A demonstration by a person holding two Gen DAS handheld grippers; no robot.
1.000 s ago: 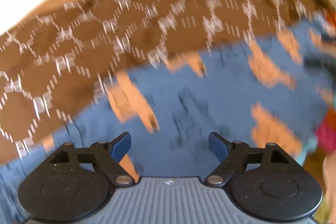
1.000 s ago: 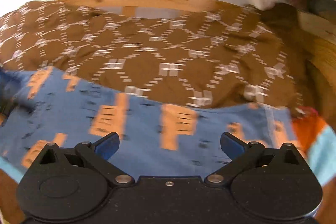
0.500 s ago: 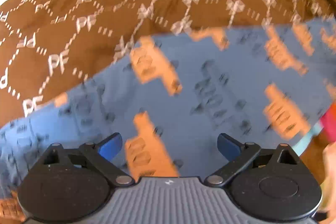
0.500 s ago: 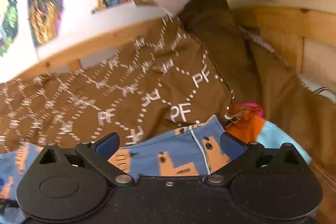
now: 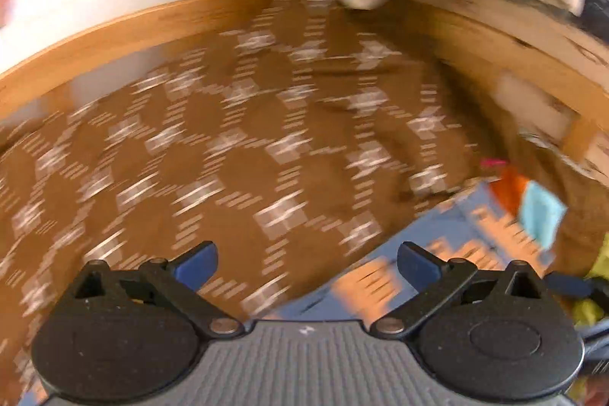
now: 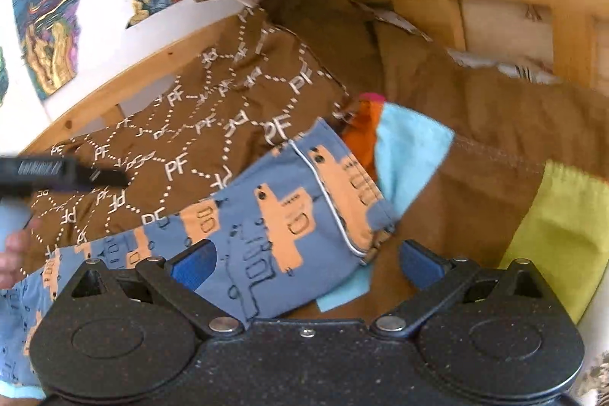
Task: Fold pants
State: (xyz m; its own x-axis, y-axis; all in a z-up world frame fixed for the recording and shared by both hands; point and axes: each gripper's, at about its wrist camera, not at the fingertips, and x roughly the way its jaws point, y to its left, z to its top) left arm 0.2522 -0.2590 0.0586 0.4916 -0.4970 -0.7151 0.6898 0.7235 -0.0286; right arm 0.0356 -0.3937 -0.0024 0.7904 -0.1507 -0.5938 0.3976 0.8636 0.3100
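Blue patterned pants (image 6: 266, 215) lie on the brown bedspread (image 6: 228, 90). The left gripper (image 5: 304, 259), just opened, and the right gripper (image 6: 306, 259) are empty, the waistband at 12 o'clock. Risk: grabbing bedspread too.

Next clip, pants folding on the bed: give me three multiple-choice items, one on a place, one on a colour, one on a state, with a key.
1. What do the blue pants lie on?
A. a brown patterned bedspread
B. a bare wooden floor
C. a glass table

2. What colour are the printed shapes on the pants?
A. green
B. orange
C. white

3. How do the jaws of the right gripper stand?
A. shut on the pants
B. shut on nothing
C. open, gripping nothing

Key: 1 A, the brown spread shows around the pants; 2 B, orange vehicle shapes cover the blue cloth; 3 C, the blue pads stand wide apart above the cloth.
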